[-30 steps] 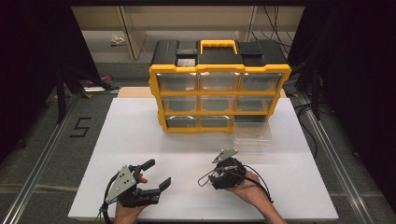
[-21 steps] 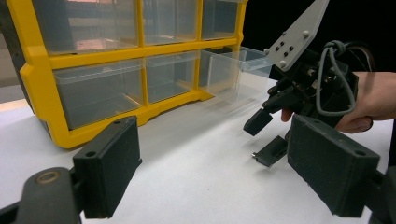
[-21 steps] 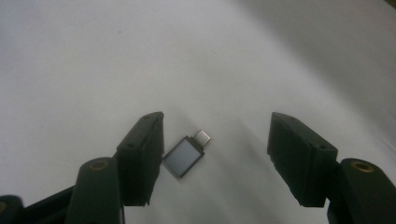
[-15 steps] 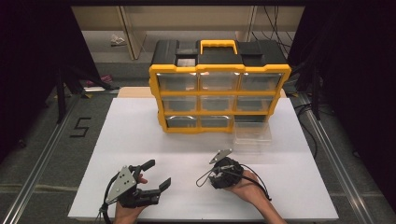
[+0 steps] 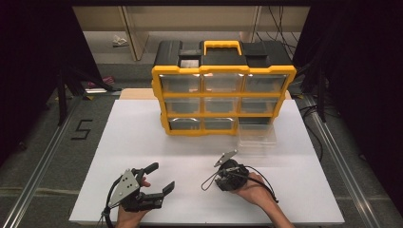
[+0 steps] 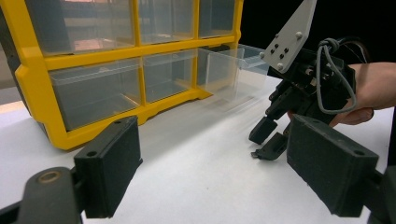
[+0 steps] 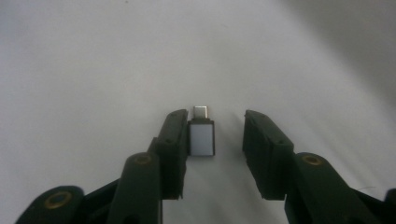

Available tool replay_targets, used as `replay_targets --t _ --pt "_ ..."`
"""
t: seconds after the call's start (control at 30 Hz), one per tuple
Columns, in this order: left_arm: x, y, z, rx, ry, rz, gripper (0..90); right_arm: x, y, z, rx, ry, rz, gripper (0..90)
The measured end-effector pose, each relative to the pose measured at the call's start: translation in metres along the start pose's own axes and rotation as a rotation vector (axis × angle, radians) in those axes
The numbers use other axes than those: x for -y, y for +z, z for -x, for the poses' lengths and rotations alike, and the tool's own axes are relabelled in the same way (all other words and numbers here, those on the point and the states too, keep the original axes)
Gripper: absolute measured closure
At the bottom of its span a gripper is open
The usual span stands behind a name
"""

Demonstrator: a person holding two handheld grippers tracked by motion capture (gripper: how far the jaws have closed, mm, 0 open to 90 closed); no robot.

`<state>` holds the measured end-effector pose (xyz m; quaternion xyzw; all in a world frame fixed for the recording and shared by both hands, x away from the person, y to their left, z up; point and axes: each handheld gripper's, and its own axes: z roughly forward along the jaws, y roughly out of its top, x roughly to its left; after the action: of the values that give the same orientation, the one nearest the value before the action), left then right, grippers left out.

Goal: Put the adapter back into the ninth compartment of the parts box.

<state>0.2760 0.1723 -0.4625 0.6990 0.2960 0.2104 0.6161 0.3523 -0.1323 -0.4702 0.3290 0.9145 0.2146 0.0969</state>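
While your right gripper [image 7: 208, 135] jaws have been closing around the small adapter [image 7: 201, 137] on the worktop [image 5: 142, 137], still spread, the organiser [image 5: 223, 90] and pulled-out drawer [image 5: 256, 135] stand well behind; your left gripper [image 6: 212, 163] gapes empty.

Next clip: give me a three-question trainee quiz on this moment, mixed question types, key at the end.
1. True or false: the right gripper has already clamped both pads on the small USB adapter.
2. Which drawer of the yellow organizer stands pulled out? A top left, B centre, C bottom right.
3. What rests between the left gripper's jaws?

Key
1. False: the jaws have just been closing, but the adapter lies against one pad with a gap to the other.
2. C, the clear drawer.
3. Nothing; they are open.
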Motion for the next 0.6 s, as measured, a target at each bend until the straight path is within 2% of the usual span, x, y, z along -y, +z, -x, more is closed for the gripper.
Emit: replay_targets --t 0.23,0.43,0.47,0.53,0.57,0.6 --pt "0.0 0.0 0.0 0.002 -0.002 -0.001 17.8 -0.002 -0.001 0.001 -0.031 -0.001 -0.024 74.9" --pt "0.0 0.0 0.0 0.004 -0.002 0.0 17.9 -0.002 -0.003 0.002 -0.034 -0.014 -0.017 76.2" --pt "0.0 0.0 0.0 0.004 -0.003 0.0 17.9 -0.003 -0.01 0.005 -0.024 -0.025 0.023 76.3" --pt "0.0 0.0 0.0 0.005 -0.005 -0.001 17.9 -0.003 -0.014 0.006 -0.02 -0.022 0.043 76.3" --pt "0.0 0.0 0.0 0.006 -0.003 -0.002 17.9 -0.004 -0.027 0.01 -0.011 -0.004 0.086 76.3" --pt "0.0 0.0 0.0 0.006 -0.003 -0.002 17.9 -0.004 -0.027 0.01 -0.011 -0.004 0.086 76.3"
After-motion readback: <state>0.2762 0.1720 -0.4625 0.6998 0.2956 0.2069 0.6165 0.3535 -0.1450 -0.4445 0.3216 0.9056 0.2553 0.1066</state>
